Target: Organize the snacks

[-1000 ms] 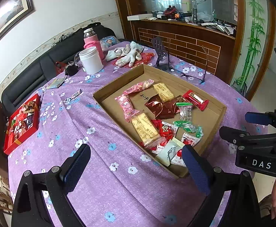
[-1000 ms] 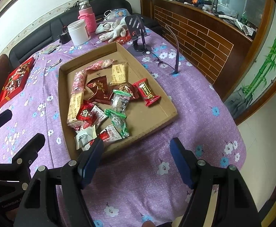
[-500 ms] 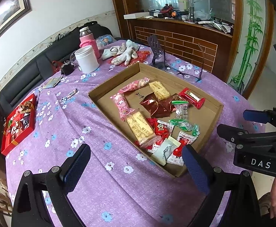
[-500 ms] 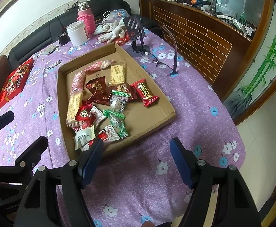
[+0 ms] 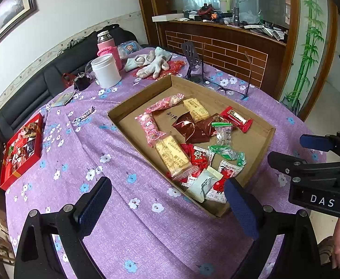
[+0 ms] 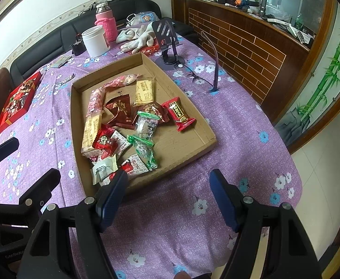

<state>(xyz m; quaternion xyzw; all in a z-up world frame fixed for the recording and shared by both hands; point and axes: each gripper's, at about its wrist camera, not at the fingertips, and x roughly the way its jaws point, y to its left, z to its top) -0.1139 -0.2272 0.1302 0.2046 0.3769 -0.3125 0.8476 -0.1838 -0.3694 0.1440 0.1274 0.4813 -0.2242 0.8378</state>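
A shallow cardboard tray (image 5: 132, 103) (image 6: 207, 143) on the purple flowered tablecloth holds several wrapped snacks: pink packs (image 5: 150, 129), yellow biscuit packs (image 5: 172, 155) (image 6: 144, 91), dark red pouches (image 6: 121, 111), a red bar (image 5: 237, 118) (image 6: 178, 112), green-edged clear candies (image 6: 145, 123) and a pale green pack (image 5: 202, 183) (image 6: 103, 166). A red box of sweets (image 5: 21, 151) (image 6: 16, 101) lies at the table's left edge. My left gripper (image 5: 167, 209) is open and empty before the tray's near corner. My right gripper (image 6: 168, 197) is open and empty, above the tray's near edge.
At the far side stand a white jar (image 5: 106, 71) (image 6: 95, 41), a pink-sleeved bottle (image 6: 106, 22), white gloves (image 5: 151, 61), a black phone stand (image 6: 167, 39) and eyeglasses (image 6: 201, 74). A loose candy (image 5: 83, 115) lies left of the tray. The table edge drops off at right.
Both grippers have drawn back and up a little, so the tray sits slightly farther away. Both stay open and empty. Nothing on the table has moved.
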